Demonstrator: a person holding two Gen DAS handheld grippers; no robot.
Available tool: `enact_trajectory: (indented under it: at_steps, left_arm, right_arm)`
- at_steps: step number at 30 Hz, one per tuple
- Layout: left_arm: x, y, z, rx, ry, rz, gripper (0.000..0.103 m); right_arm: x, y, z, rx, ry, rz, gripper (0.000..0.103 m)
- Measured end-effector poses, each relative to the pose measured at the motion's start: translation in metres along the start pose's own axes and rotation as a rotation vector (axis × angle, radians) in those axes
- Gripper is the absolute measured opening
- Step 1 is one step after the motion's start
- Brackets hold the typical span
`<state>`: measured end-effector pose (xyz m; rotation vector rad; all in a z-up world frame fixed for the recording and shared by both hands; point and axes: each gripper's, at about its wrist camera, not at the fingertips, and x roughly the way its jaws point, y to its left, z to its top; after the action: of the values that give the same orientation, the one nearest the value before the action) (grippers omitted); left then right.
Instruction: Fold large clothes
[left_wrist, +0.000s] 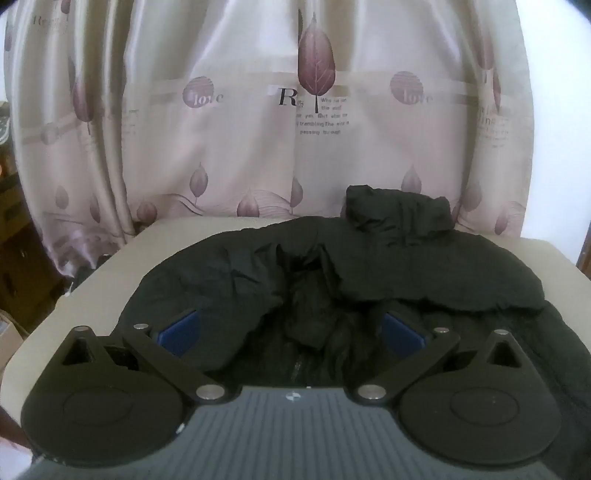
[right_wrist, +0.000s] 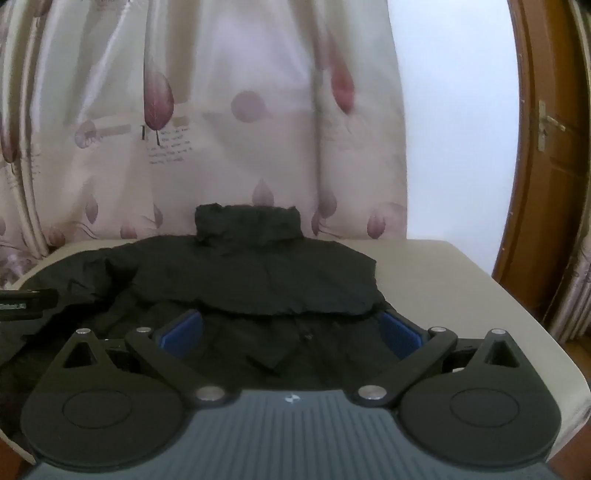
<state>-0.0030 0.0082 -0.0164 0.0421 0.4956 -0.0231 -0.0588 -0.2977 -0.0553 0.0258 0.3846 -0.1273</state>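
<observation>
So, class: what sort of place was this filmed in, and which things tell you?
Most likely a room in a home: printed leaf-pattern curtains hang behind a beige table, a wooden door with a handle stands to the side, and a black jacket lies spread for folding.

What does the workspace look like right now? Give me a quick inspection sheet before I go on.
Surface: beige table, mostly covered by the garment.
Job's things: black jacket lying spread and rumpled, collar standing up at the far edge.
Clutter: nothing seen.
Grippers: left hand-held gripper open over the jacket; right hand-held gripper open over the jacket; neither holds cloth.
Cables: nothing seen.
Surroundings: leaf-print curtain behind the table, wooden door to the right.
</observation>
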Motion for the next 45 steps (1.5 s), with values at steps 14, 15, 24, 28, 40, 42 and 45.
enact_trajectory:
  at_steps: [14,15,24,28,40,42,45]
  left_arm:
    - [0.003,0.004,-0.011,-0.011,0.030,-0.021,0.103]
    - [0.003,0.005,-0.010,-0.012,0.032,-0.025,0.103]
    - [0.008,0.022,-0.024,-0.081,0.062,-0.087,0.103]
    - [0.008,0.027,-0.032,-0.084,0.060,-0.074,0.103]
    - [0.001,0.043,-0.048,-0.132,-0.011,-0.007,0.103]
    - [0.000,0.048,-0.050,-0.165,-0.015,0.000,0.103]
    - [0.003,0.057,-0.053,-0.242,0.010,-0.037,0.103]
  right_arm:
    - [0.018,-0.003,-0.002,-0.008,0.052,-0.045,0.103]
    - [0.019,-0.003,-0.002,-0.009,0.055,-0.047,0.103]
    - [0.023,-0.003,-0.007,-0.020,0.067,-0.054,0.103]
    - [0.026,0.000,-0.007,-0.023,0.079,-0.058,0.103]
    - [0.033,0.001,-0.011,-0.022,0.097,-0.029,0.103]
    - [0.032,0.001,-0.012,-0.018,0.094,-0.016,0.103]
    - [0.031,0.003,-0.012,-0.016,0.096,0.000,0.103]
